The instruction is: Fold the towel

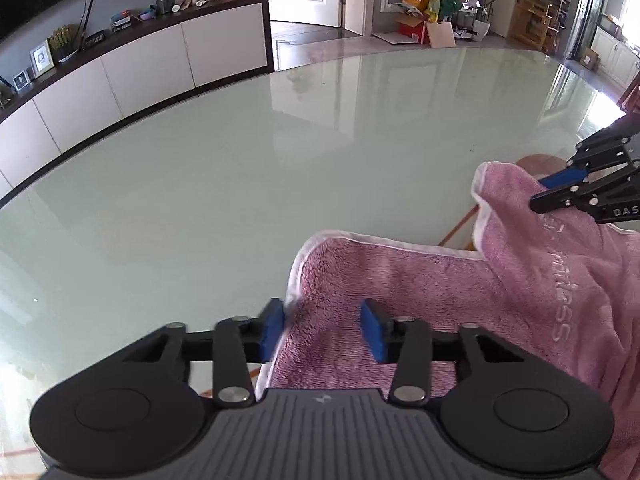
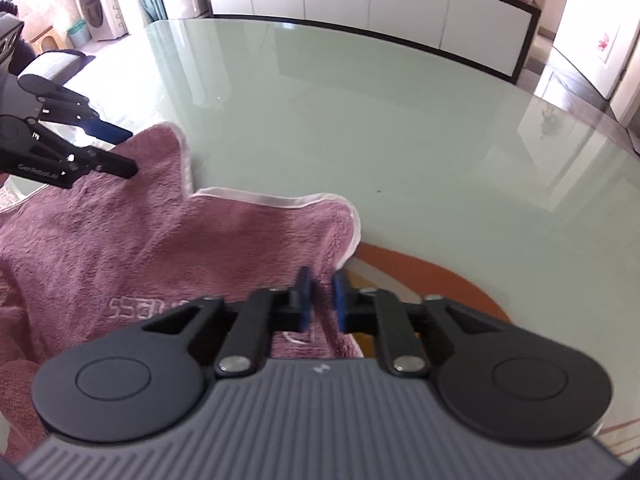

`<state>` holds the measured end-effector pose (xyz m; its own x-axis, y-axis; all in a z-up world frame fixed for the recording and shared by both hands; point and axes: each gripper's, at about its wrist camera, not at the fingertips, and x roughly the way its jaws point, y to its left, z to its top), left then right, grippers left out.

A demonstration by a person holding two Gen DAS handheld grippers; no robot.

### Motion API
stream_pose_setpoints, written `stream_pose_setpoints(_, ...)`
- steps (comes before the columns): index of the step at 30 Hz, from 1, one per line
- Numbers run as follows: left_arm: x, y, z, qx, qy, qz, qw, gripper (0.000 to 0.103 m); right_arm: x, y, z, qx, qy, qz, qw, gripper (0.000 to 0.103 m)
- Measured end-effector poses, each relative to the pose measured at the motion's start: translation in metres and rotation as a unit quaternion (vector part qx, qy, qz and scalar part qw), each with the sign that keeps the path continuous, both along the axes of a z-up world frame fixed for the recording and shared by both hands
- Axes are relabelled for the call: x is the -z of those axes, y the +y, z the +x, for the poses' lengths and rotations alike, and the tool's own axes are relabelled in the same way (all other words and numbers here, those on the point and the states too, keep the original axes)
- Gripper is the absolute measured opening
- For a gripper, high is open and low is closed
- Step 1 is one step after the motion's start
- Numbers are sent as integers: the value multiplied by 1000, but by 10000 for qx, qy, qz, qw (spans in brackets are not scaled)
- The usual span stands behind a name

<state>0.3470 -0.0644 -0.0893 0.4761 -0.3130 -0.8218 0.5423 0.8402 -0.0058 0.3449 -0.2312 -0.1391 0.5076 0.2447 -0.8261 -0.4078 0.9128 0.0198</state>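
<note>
A pink towel (image 1: 400, 288) with a white hem and embroidered lettering lies rumpled on the near part of a glass table (image 1: 200, 200). My left gripper (image 1: 324, 330) stands over the towel's left edge. Its blue pads are apart, the left pad at the hem and the right pad on the pile, with cloth lying between them. From the right wrist view, the left gripper (image 2: 132, 151) shows its fingers spread above that corner. My right gripper (image 2: 322, 298) is shut on the towel (image 2: 160, 240) near its right corner. In the left wrist view, the right gripper (image 1: 538, 194) holds that corner lifted into a peak.
The pale green glass table (image 2: 400, 140) stretches far ahead. An orange round base (image 2: 440, 280) shows through the glass. A long white sideboard (image 1: 140, 68) with frames and clutter runs along the wall. Shelves and boxes (image 1: 432, 12) stand at the back, with a washing machine (image 2: 96, 4) far left.
</note>
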Motion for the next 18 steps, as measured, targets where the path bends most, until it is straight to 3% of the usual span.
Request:
stream_pose_setpoints(1,0,-2,-1,15,49,-42,10000,7,0,1,-3,-12,-60,-79,10000,6)
stream_pose_setpoints(6,-4,-3,-8,-99,-56,81,9999,6,-8,-13,-13,229,-426,-298,9984,6)
stream_pose_setpoints(8,-10,10,-3,-323,-87,-50,9994,6,-14,-28,-15,399,-573,-365,9969,6)
stream_pose_setpoints(12,-26,35,9,-837,-437,73,9955,6,-28,-73,-11,1023,-854,-638,9890,6)
stream_pose_setpoints(15,-39,67,30,-1631,-818,141,9831,6,-33,-105,-2,1560,-1031,-915,9781,6)
stream_pose_setpoints(16,-40,69,32,-1698,-853,150,9817,6,-32,-112,2,1692,-1065,-1018,9745,6)
stream_pose_setpoints(18,-42,82,49,-2215,-1013,335,9693,6,-29,-123,16,1983,-1147,-1276,9650,6)
